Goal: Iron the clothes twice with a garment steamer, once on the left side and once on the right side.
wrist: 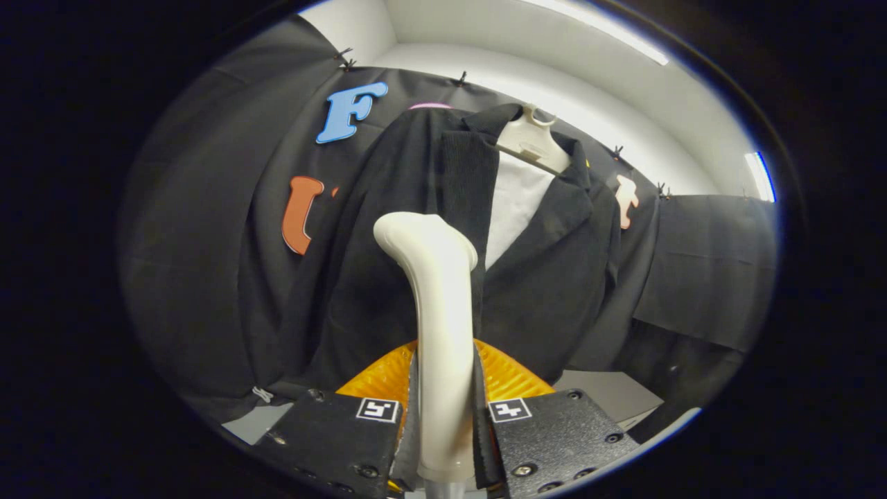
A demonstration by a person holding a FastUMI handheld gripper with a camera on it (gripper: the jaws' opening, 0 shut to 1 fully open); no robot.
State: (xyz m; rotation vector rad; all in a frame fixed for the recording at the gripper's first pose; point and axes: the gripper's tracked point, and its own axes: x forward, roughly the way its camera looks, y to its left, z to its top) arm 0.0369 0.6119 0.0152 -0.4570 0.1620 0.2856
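At lower centre of the frame, the tongs (443,416) clamp both fingers on the cream plastic garment steamer (438,326), held upright so its head faces the black jacket (388,263) on a white hanger (530,142) just beyond; apparently poised for a pass.

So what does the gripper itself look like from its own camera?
The gripper has two flat, textured jaw blocks fastened with round screws. Each block carries a small square black-and-white marker near its inner top corner. Ribbed pads line the inner faces.
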